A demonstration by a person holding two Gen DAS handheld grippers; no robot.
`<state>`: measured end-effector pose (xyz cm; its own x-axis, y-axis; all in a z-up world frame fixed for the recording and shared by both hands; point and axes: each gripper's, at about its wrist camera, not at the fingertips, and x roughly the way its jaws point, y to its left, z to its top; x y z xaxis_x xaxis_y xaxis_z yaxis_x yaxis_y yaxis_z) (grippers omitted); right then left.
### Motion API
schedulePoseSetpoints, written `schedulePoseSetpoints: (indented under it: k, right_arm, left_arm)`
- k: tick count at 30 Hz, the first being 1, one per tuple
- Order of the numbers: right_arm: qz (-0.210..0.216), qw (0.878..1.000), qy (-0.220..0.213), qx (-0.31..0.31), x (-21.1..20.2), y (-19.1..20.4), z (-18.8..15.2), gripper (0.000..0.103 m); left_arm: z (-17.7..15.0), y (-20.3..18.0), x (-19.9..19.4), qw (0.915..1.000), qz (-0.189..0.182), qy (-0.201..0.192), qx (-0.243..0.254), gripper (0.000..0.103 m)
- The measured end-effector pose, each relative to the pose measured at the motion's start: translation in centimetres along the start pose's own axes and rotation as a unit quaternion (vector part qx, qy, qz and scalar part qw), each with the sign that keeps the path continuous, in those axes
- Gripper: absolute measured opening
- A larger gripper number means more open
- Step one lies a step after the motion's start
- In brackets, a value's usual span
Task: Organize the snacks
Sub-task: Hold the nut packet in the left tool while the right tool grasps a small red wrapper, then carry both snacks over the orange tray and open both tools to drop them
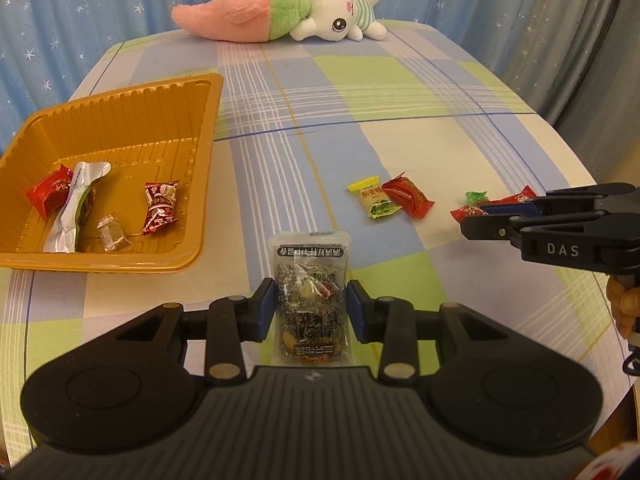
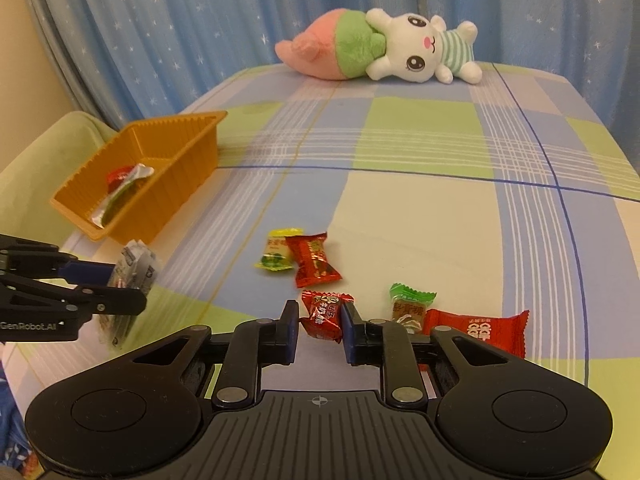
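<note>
My left gripper (image 1: 311, 294) is shut on a clear packet of mixed nuts (image 1: 310, 276) with black print, held a little above the checked cloth. From the right wrist view, that gripper (image 2: 134, 288) and its packet (image 2: 136, 268) show at the left. My right gripper (image 2: 320, 314) is shut on a small red candy (image 2: 322, 314); the left wrist view shows this gripper (image 1: 476, 216) side-on at the right edge. An orange tray (image 1: 120, 120) at the left holds several wrapped snacks. A yellow candy (image 2: 276, 254), a red candy (image 2: 314, 262), a green candy (image 2: 410, 306) and a red packet (image 2: 476, 330) lie loose on the cloth.
A plush rabbit hugging a pink-and-green carrot (image 1: 280, 8) lies at the far edge of the bed. Blue starred curtains hang behind it. A green cushion (image 2: 48, 152) sits beyond the tray (image 2: 180, 184) on the left. A hand (image 1: 624, 304) shows under the right gripper.
</note>
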<state>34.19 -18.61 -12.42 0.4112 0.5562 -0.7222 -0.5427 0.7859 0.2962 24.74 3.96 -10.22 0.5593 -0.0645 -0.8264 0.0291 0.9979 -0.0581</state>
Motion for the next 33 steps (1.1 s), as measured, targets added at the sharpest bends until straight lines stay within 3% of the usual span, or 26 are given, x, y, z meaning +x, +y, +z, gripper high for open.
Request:
schedulePoseSetpoints:
  k: [18, 33]
  right_arm:
    - [0.045, 0.999, -0.030, 0.003, -4.2, 6.6, -0.7, 0.023]
    - [0.088, 0.995, -0.044, -0.021, -1.7, 16.0, 1.7, 0.023]
  left_arm:
    - [-1.6, 2.5, -5.0, 0.9992, -0.013, -0.036, -0.007, 0.035]
    - [-1.7, 12.2, -9.9, 0.9965, 0.028, -0.071, -0.032, 0.035]
